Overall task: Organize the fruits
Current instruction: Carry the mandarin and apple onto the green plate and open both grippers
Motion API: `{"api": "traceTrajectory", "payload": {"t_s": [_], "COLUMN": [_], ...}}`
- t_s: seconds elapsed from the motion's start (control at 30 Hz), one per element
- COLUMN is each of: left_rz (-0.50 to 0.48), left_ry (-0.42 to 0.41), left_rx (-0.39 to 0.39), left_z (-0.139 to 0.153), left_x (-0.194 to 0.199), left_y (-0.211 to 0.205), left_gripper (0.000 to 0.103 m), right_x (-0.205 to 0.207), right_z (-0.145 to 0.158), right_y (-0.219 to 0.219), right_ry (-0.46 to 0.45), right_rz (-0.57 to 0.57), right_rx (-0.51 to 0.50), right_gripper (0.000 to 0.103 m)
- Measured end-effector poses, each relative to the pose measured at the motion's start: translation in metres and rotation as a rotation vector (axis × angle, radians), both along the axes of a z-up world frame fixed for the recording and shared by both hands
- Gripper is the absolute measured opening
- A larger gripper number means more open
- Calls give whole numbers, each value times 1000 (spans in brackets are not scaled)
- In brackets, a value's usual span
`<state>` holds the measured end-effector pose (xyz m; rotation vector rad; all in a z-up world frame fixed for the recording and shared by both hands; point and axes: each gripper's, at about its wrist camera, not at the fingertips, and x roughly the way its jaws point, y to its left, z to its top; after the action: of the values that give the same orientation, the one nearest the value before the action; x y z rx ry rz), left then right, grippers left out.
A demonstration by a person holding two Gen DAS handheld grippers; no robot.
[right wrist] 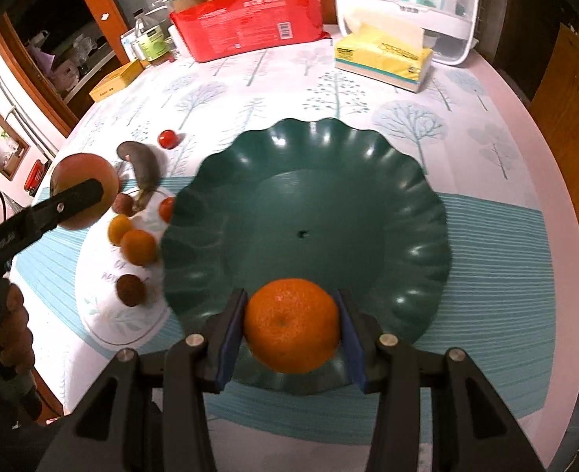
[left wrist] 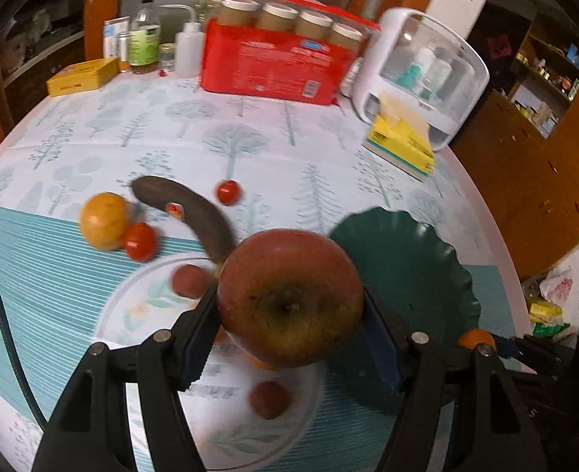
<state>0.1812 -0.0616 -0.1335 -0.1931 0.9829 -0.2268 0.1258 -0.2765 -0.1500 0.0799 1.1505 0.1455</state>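
Your left tongs (left wrist: 289,306) are clamped on the red apple (left wrist: 289,295), pads pressed to both its sides, apple held up off the table. Your right tongs (right wrist: 291,326) are clamped on an orange (right wrist: 291,326), sitting over the near rim of the dark green scalloped bowl (right wrist: 368,196), which holds no fruit on its floor. Below and just beyond your left tongs is the white floral plate (left wrist: 148,306) with two small reddish-brown fruits (left wrist: 189,281) on it; the right view adds two small oranges (right wrist: 138,247) there. The bowl sits just right of your left tongs, beside that plate. Further out to the left: a blackened banana (left wrist: 187,206) with its tip at the plate, a yellow-orange fruit (left wrist: 102,220) touching a tomato (left wrist: 140,240), and a second tomato (left wrist: 228,192) apart from them. At the far edge of the table: yellow tissue box (right wrist: 384,57), red package (left wrist: 273,63), white clear-fronted case (left wrist: 427,70).
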Motion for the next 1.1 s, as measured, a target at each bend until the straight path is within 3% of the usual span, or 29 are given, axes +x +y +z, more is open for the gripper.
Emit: {"api": "traceTrajectory", "payload": {"t_s": [0.37,0.57,0.8,0.9,0.97,1.1], "left_rz": [-166,-234,-229,-206,-188,-173], "left_ry": [85,107,165,193,171,119], "left_rx": [28,64,100,107,81,77], "left_z": [-30,-40,-52,-56,-51,-39], "left_x": [3,2,5,5,3,-1], "left_y": [-81,-102,-105,-99,-93,-85], "left_gripper": [67,67,68,68,68,80], "right_x": [13,20,20,19,18,13], "right_z": [-22,-32,-34,-32,-30,-22], "right_y": [-42,-48,-50,-51,-51,-50], "right_ry": [-37,-25,-26,-38,-48,-72], "right_rz": [-18,-14,-33,-42,-47,-50], "right_rx": [55,79,91,75,68,65], "right_gripper": [46,46,48,58,64,66]}}
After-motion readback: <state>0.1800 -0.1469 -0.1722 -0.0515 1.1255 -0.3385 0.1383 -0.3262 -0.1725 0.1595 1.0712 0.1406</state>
